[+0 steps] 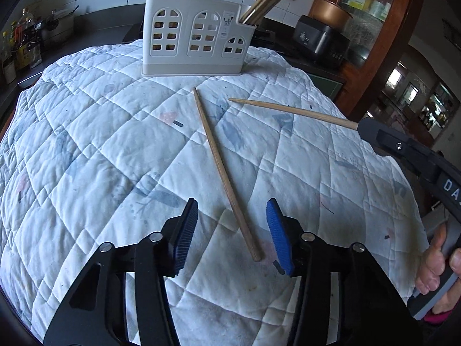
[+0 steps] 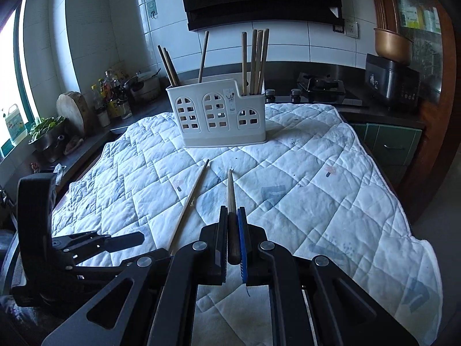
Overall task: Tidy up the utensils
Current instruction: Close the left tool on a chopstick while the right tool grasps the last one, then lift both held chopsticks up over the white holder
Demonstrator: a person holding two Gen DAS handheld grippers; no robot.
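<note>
Two chopsticks remained outside the white holder point(image 1: 196, 33) at the quilt's point(image 1: 86, 144) far edge. The left gripper's point(image 1: 232, 230) jaws were spread around one chopstick point(image 1: 224, 173) lying flat on the quilt, not touching it. The right gripper's point(image 2: 232, 230) jaws pinched the other chopstick point(image 2: 230, 190), tip toward the holder.

The lower ends of the chopsticks point(image 2: 253, 57) stood hidden inside the white holder point(image 2: 219, 115). The holder's small label point(image 2: 231, 99) was too small to read. The quilt point(image 1: 100, 144) covered the worktop entirely. The right tongs point(image 1: 371, 132) hid the held chopstick's point(image 1: 294, 111) thick end.
</note>
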